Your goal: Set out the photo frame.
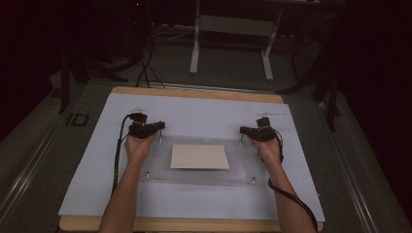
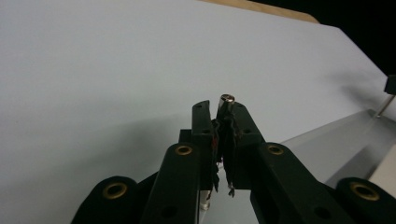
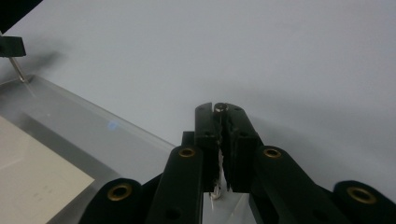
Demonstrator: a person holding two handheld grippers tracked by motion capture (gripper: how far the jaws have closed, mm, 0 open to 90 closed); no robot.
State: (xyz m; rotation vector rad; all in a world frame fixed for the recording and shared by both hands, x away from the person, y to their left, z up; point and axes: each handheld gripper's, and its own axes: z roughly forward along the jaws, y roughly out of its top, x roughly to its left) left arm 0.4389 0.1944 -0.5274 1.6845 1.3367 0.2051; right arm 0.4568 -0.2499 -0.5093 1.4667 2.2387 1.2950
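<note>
A slim metal pin (image 2: 227, 100) is pinched by the left gripper (image 1: 159, 130) and another (image 3: 220, 108) by the right gripper (image 1: 241, 130) at the far corners of a clear acrylic sheet (image 1: 194, 177), laid mid-bench over a white card (image 1: 199, 157).

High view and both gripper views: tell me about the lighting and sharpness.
High view: dim, room beyond nearly black, blue-white mat brightest. Left gripper view: metal pin sharp between the jaws, soft shadow on the mat. Right gripper view: near knuckles blurred, faint glare spot on the clear sheet.
</note>
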